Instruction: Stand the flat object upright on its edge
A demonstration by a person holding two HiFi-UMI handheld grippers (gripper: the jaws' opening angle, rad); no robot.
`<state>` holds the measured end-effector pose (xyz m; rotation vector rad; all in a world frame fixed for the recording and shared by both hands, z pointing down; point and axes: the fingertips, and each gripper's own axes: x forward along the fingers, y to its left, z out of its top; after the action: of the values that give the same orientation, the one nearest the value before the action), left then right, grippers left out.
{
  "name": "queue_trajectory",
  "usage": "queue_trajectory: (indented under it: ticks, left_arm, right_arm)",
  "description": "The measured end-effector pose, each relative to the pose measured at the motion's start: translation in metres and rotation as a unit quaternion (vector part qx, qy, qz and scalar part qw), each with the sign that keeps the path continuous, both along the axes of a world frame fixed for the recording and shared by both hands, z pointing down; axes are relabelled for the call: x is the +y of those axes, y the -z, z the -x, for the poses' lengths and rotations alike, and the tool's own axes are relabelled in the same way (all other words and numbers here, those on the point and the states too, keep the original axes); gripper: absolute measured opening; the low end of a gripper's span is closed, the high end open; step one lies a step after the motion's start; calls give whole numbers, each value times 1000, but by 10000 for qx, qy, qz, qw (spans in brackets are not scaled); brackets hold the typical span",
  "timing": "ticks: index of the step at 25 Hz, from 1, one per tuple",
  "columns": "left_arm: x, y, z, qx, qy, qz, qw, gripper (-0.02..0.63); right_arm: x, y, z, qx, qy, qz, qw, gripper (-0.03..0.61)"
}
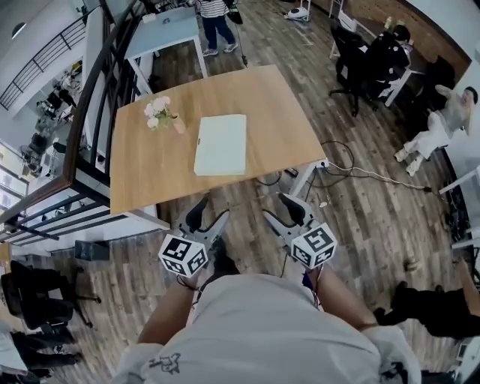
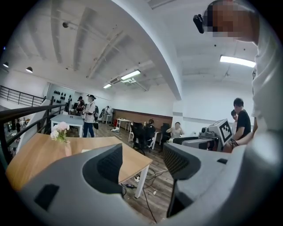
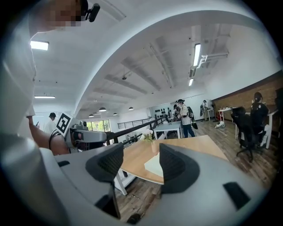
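A brown wooden plank floor (image 1: 367,217) stretches all round the light wooden square table with white legs (image 1: 262,112), which takes up the middle of the head view. A black metal railing (image 1: 94,120) runs along the table's left side. Beyond the table's far edge stands a smaller pale blue table (image 1: 166,28), with a person in a striped shirt (image 1: 213,13) beside it. To the table's far right a person in dark clothes sits on a black office chair (image 1: 375,64).

The pale green flat rectangular object (image 1: 221,145) lies flat on the table top, roughly at its centre and a little toward the near edge, with its long sides running away from the person. From the right gripper view the same object (image 3: 154,167) shows beyond the table's near edge, lying flat.

Both grippers are off the table, held just short of its near edge above the floor. The left gripper (image 1: 212,211) has its jaws spread wide, and only the table corner and floor show between them (image 2: 141,161). The right gripper (image 1: 283,210) is also spread, holding nothing (image 3: 141,161).

A small bunch of pink and white flowers in a pink vase (image 1: 160,114) stands on the table's left part, well apart from the flat object.
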<state>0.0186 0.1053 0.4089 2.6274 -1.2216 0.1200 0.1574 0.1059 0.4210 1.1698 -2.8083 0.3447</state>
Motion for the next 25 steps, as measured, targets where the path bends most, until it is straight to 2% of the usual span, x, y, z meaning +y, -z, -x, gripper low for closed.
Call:
queue_trajectory:
  ticks: [9,15,20,25]
  left_arm:
    - [-93,-11,45,125,-410,165,9989,282]
    - [-154,-25,99,81,-560,420,9975,282]
    - [-189,-38,140,64,-693,622,9956,282]
    - [-217,-54,156,-31,-871,852,9925,282]
  right_arm:
    - [-85,-12,47,90,-338,310,9989,262]
    - [-148,-21,94,225,-589,528,9966,264]
    - [-186,-34,133,389,-743,744,9937,265]
    - [-212,-57,147,499,-816,1065,9897,273]
